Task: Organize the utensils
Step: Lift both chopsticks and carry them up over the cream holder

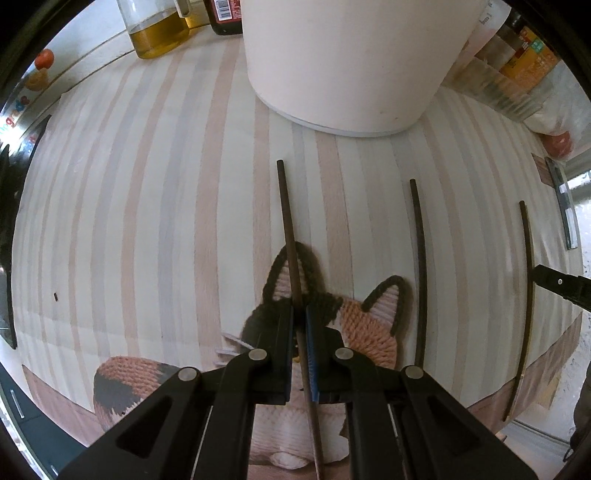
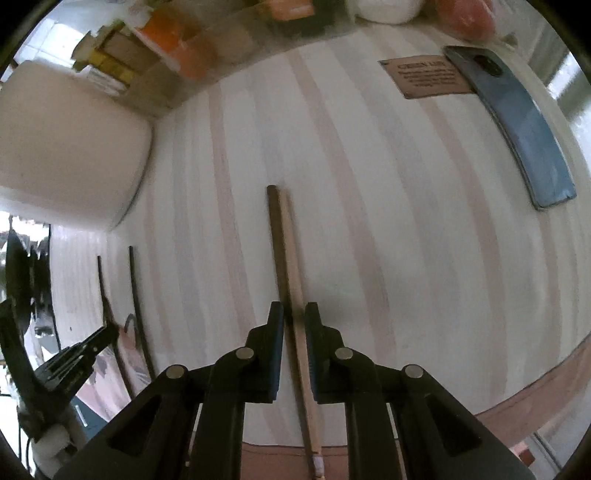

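Observation:
Dark chopsticks lie on a pale striped table. In the left wrist view my left gripper [image 1: 300,314] is shut on one dark chopstick [image 1: 288,218] over a knitted cat coaster [image 1: 369,325]. Two more dark chopsticks lie to the right: one [image 1: 420,266] beside the coaster, one [image 1: 528,280] near the table edge. A large white utensil pot [image 1: 347,62] stands straight ahead. In the right wrist view my right gripper [image 2: 294,314] has its jaws close around a chopstick [image 2: 284,251], dark on one side and light wood on the other. The pot [image 2: 70,155] stands at its left.
A glass jug of yellow oil [image 1: 159,33] and a dark bottle [image 1: 225,16] stand behind the pot. Jars and packets [image 2: 184,48] line the back. A blue phone [image 2: 524,125] and a brown card [image 2: 428,77] lie at the right.

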The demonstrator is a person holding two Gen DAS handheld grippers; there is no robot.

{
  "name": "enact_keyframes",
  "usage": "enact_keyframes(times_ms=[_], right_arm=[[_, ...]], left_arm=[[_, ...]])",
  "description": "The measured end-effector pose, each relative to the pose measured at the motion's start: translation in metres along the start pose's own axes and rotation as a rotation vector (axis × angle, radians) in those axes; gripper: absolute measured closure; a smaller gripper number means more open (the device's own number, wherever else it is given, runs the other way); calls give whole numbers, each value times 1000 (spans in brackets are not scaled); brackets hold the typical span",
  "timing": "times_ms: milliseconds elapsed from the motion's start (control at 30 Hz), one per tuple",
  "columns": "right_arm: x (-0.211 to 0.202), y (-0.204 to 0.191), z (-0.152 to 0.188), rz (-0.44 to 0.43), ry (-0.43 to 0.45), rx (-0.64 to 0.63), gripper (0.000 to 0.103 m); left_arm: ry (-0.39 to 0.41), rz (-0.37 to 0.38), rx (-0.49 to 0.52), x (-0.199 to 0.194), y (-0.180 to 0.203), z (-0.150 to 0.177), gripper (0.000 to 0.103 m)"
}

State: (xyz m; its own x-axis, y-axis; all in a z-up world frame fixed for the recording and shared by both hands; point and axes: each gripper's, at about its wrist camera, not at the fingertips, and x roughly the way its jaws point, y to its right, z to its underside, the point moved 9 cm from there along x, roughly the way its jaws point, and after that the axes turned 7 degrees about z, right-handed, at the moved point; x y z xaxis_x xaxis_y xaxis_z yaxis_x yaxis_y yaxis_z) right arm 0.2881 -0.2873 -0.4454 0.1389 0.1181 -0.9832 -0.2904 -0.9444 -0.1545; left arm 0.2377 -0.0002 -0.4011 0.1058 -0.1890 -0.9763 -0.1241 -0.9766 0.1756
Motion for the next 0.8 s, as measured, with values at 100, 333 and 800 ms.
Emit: enact_keyframes(times_ms=[100, 333, 800], right_arm=[[-1, 7, 0, 5, 1, 1, 91], [0, -3, -6, 99, 4, -89, 93], [-3, 3, -3, 180, -36, -145, 96]], left_arm=[[1, -2, 7, -1, 0, -1, 97], [10, -7, 11, 0, 1, -3, 96], [13, 4, 1, 1, -2, -7, 99]])
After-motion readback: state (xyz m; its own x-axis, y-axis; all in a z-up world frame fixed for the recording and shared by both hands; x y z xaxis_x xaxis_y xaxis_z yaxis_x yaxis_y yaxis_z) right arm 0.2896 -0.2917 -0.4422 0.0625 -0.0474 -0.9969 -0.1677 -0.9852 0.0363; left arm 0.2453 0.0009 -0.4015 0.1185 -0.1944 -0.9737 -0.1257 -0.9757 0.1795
